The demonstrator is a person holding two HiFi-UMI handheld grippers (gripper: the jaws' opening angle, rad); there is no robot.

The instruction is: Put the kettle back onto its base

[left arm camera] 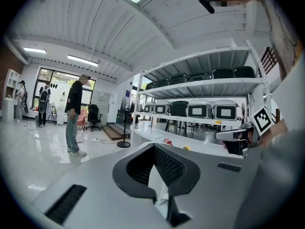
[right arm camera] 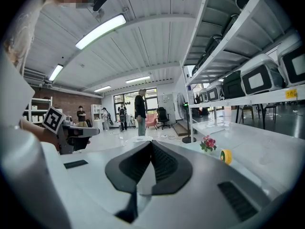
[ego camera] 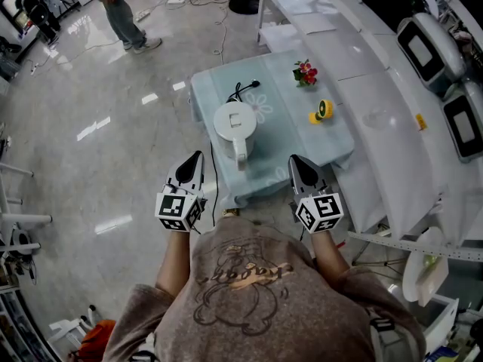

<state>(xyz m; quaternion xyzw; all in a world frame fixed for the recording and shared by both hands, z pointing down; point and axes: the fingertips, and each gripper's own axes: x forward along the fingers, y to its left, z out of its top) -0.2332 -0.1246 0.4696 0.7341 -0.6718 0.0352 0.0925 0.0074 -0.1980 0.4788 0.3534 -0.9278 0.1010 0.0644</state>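
Note:
A white kettle (ego camera: 233,124) stands on the table's pale blue cloth (ego camera: 279,157), lid up, with its handle (ego camera: 241,154) pointing at me. I cannot make out a base apart from it. A black cord (ego camera: 243,89) lies just behind it. My left gripper (ego camera: 197,157) and right gripper (ego camera: 294,160) are level at the table's near edge, on either side of the handle and clear of it. Both are shut on nothing, their pads meeting in the left gripper view (left arm camera: 153,147) and the right gripper view (right arm camera: 151,143).
Red flowers (ego camera: 305,72) and a small yellow object (ego camera: 323,110) sit on the cloth's right half. White shelving (ego camera: 392,119) with cases runs along the right. A person (ego camera: 121,13) stands on the glossy floor at far left, near a fan's round base (ego camera: 243,4).

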